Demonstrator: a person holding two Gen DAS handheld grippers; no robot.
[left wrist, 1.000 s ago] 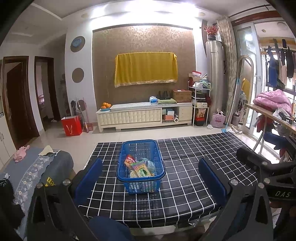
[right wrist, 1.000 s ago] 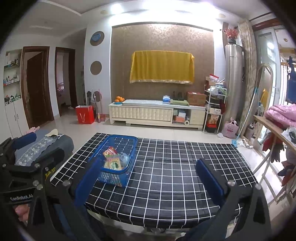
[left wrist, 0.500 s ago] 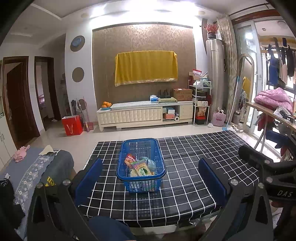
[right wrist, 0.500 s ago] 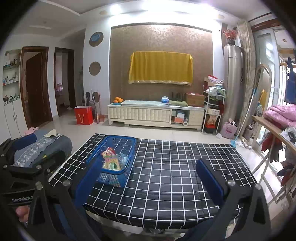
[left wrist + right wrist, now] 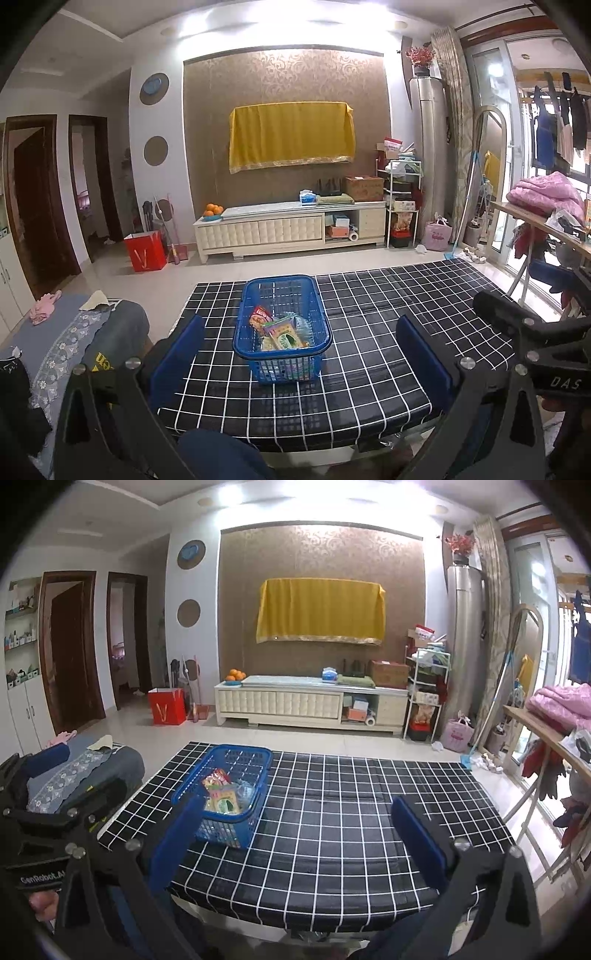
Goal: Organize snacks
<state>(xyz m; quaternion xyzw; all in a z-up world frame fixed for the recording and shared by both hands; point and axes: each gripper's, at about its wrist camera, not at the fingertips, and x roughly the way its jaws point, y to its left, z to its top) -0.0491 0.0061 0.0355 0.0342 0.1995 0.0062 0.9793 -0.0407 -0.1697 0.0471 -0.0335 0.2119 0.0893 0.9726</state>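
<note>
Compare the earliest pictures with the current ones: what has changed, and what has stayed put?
Almost nothing changed. The left gripper and right gripper drifted slightly, both open and empty. The blue basket of snacks stayed on the checked table, untouched.

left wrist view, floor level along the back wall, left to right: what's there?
Red paper bag → cream low TV cabinet → white wire shelf rack → pink tote bag.
</note>
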